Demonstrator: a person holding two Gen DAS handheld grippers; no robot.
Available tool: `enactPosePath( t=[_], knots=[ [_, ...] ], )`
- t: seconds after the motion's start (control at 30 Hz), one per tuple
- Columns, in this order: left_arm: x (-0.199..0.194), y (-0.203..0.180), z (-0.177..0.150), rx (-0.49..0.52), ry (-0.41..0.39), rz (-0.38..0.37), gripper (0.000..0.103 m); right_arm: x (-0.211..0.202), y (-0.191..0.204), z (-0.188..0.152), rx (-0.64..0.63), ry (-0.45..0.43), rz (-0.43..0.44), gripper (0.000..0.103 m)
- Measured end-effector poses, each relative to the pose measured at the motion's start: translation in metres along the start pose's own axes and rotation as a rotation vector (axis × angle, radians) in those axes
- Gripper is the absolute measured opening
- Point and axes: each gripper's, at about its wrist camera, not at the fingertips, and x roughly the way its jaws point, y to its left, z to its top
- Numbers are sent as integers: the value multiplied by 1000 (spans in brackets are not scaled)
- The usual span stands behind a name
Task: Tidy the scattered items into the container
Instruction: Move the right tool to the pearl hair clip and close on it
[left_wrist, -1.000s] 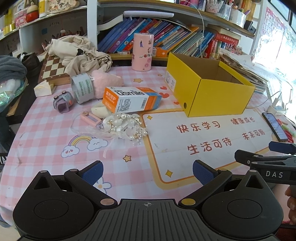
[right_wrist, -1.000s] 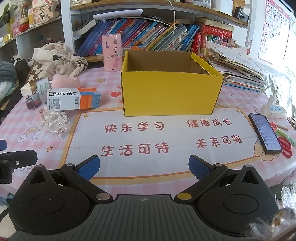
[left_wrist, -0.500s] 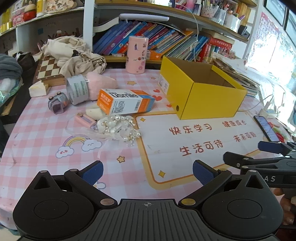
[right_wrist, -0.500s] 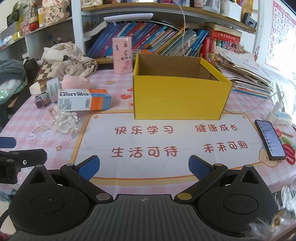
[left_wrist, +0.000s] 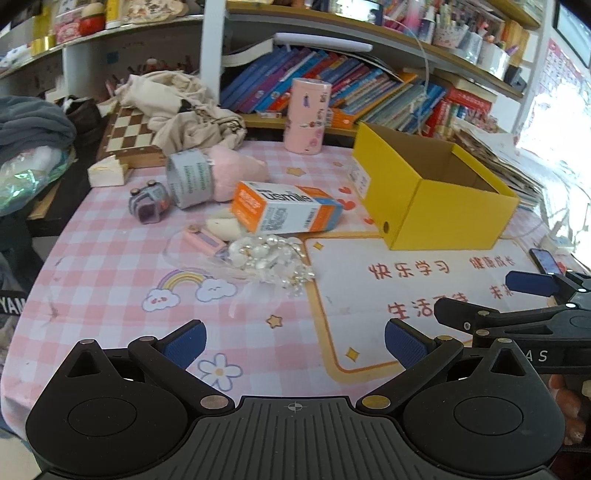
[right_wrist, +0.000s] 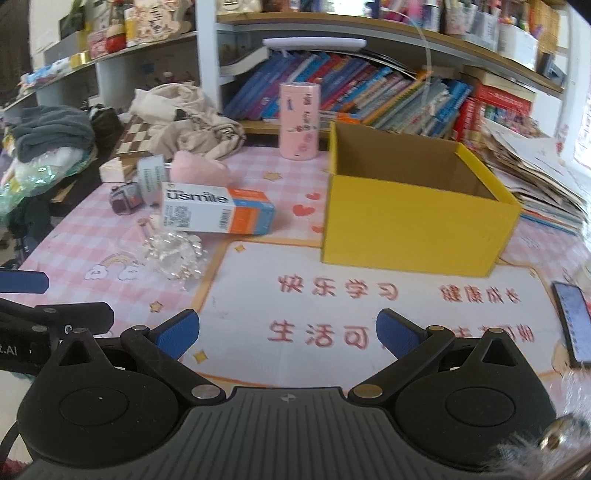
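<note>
Both views have closed on the clutter; left gripper and right gripper spread, empty, approaching pearls ahead-left of box.

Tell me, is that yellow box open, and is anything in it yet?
Open: the yellow box has no lid on, and its brown inner walls show. The visible part holds nothing; its floor is hidden, so I cannot tell.

Pink checked tablecloth over the table, crowded bookshelf behind, bright window light at right, white shelf upright
</note>
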Motion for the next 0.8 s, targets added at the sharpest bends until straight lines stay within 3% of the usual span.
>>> enactPosePath(
  t=[0.3,0.5,0.67,0.8],
  knots=[
    [1,9,10,-85,-36,106,103,26,5,29,-89,-12,91,103],
    [7,15,19,-182,-52,187,103,44,10,52,-207,-31,203,103],
    [10,13,21,-233,-55,242,103,65,10,65,-266,7,297,100],
    [10,11,19,-271,-50,284,103,85,17,70,-321,68,389,85]
  ],
)
